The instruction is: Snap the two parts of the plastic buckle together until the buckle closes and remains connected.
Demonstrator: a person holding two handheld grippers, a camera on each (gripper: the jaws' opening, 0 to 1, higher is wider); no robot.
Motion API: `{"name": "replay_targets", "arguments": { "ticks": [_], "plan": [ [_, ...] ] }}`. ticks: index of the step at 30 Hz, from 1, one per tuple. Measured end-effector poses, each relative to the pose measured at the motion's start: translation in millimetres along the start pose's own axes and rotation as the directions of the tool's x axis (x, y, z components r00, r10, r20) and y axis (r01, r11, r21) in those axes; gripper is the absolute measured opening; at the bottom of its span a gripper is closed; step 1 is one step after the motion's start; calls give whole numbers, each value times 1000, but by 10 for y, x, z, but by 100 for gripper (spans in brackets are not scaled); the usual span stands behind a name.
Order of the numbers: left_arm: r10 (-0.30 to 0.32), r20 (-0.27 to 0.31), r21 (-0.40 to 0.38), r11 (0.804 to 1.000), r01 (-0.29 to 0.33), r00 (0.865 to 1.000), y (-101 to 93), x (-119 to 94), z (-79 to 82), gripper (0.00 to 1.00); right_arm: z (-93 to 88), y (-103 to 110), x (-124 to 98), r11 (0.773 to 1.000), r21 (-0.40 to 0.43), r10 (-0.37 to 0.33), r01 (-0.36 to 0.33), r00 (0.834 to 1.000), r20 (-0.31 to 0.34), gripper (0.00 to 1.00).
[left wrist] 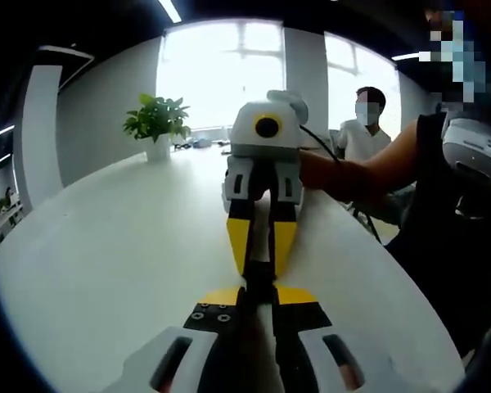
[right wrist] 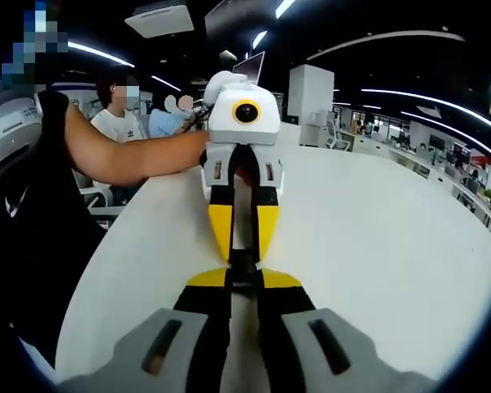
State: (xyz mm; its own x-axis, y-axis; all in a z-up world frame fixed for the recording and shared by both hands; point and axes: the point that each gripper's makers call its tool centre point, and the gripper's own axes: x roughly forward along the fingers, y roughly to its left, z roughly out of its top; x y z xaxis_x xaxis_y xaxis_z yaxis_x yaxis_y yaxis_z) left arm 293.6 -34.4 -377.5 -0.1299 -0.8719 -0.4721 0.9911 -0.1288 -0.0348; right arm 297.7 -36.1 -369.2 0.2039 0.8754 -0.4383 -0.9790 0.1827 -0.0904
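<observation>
Over the white table (left wrist: 106, 270), my two grippers meet tip to tip. A small black plastic buckle (left wrist: 259, 281) sits between them. My left gripper (left wrist: 259, 295) rises from the bottom of the left gripper view, shut on the buckle's near end. Facing it, my right gripper (left wrist: 262, 264) has its yellow fingers (left wrist: 239, 241) closed on the far end. In the right gripper view the buckle (right wrist: 244, 264) lies between my right gripper (right wrist: 244, 282) and my left gripper (right wrist: 244, 252). The jaws hide the join, so I cannot tell if the two parts are latched.
A potted plant (left wrist: 157, 123) stands at the far end of the table. A person's arm (right wrist: 123, 155) reaches in along the table's edge (right wrist: 106, 246). Another person (left wrist: 364, 123) sits beyond. Bare tabletop (right wrist: 393, 246) spreads out to the side.
</observation>
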Motion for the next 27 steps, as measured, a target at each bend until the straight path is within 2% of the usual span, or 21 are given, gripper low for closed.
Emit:
{"name": "replay_targets", "arguments": {
  "ticks": [2,3,5,7,8,9,13,16,18,20,22,27],
  "plan": [
    [24,-3,3,1000,-24,1000,42,-16,11,25,1,6,0,1000,0,3,-3,1000,0,10],
    [26,0,-7,1000,-26,1000,51,-21,12,38,0,5,-2,1000,0,4,-4,1000,0,10],
    [26,10,-36,999,-25,1000,66,-13,17,57,-2,6,-6,1000,2,7,-7,1000,2,10],
    [39,33,-61,997,-37,999,92,-2,49,83,-3,4,-7,1000,9,7,-7,1000,2,10],
    [54,62,-72,996,-49,997,119,5,99,95,-4,3,-7,1000,17,6,-6,1000,1,10],
    [63,101,-75,996,-56,993,145,1,167,99,-4,3,-7,1000,20,7,-7,1000,1,10],
    [110,148,-60,993,-103,983,240,-126,288,100,-5,3,-7,1000,21,6,-6,1000,1,10],
    [169,159,-59,985,-161,973,360,-189,315,100,-5,6,-5,1000,17,3,-3,1000,1,10],
    [204,140,-74,978,-195,969,450,-227,284,100,-6,0,-6,1000,13,0,0,1000,-1,10],
    [247,161,-121,966,-229,956,560,-287,309,100,-4,-14,-7,1000,11,-6,6,1000,-1,10],
    [277,173,-136,957,-256,945,656,-349,313,100,10,-34,-9,1000,13,-13,13,1000,5,10],
    [376,135,-123,924,-361,917,832,-425,245,100,58,-135,-31,998,25,-58,57,998,26,10]
  ]
}}
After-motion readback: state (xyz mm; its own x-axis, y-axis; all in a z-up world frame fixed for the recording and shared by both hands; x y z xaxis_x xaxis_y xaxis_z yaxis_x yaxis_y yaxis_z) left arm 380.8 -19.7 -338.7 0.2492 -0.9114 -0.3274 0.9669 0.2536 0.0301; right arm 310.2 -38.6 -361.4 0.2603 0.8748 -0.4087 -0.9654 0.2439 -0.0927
